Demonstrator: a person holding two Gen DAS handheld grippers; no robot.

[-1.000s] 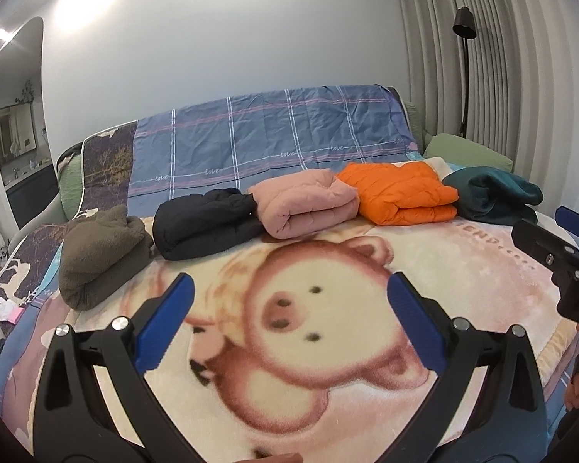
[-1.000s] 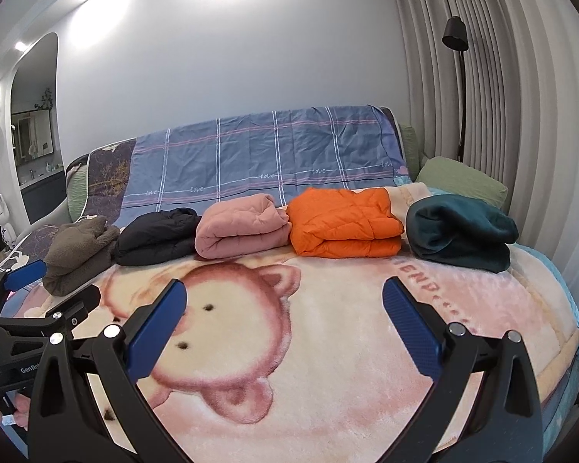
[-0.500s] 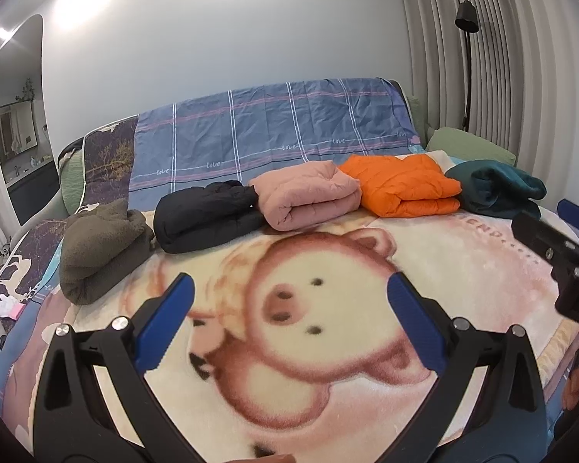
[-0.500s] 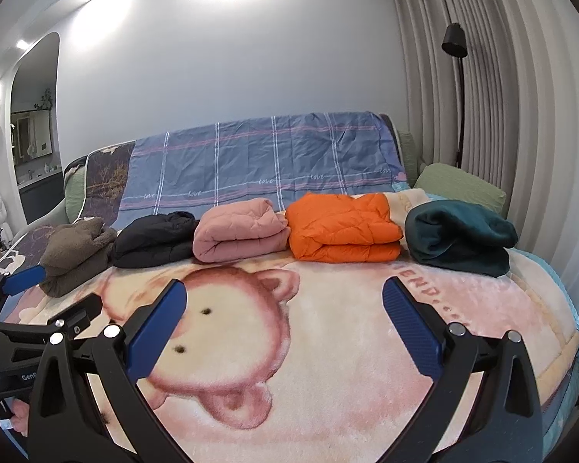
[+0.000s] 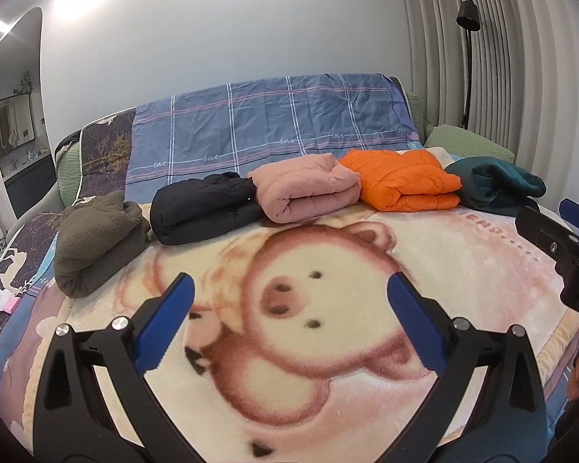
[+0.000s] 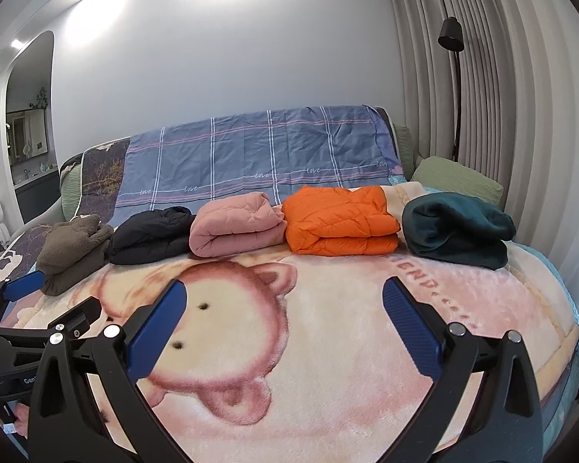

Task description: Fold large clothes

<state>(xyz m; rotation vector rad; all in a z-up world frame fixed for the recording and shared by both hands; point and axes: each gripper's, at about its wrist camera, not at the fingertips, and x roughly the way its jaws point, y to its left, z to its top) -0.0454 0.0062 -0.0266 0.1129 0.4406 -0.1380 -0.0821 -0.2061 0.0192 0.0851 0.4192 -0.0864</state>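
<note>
Bedroom: grey wall, pleated curtains on the right, a bed covered by a plush bear-print blanket (image 5: pixel 366 405) (image 6: pixel 347 366).
Left hand-held gripper (image 5: pixel 289 320): hovers over the blanket's front part, blue-padded fingers spread wide, nothing between them.
Right hand-held gripper (image 6: pixel 281 320): also above the blanket, fingers spread wide and empty; part of it shows at the right edge of the left wrist view, and the left one shows at the left edge of the right wrist view.
Folded clothes: five bundles in a row across the far side of the blanket, well apart from both grippers.
Row, left to right: olive fleece garment (image 5: pixel 96 239) (image 6: pixel 73 247), black puffer jacket (image 5: pixel 204 208) (image 6: pixel 150 235), pink quilted jacket (image 5: pixel 308 189) (image 6: pixel 235 227), orange puffer jacket (image 5: pixel 401 181) (image 6: pixel 339 223), dark teal fleece garment (image 5: pixel 498 185) (image 6: pixel 455 231).
Contact: black, pink and orange bundles touch their neighbours; the teal one sits just beside the orange.
Behind the row: blue plaid sheet (image 5: pixel 274 131) (image 6: pixel 258 158) draped over the headboard, green pillow (image 5: pixel 467 144) (image 6: pixel 455 177) at right.
Far right: black floor lamp (image 5: pixel 468 19) (image 6: pixel 451 34) against the curtains.
</note>
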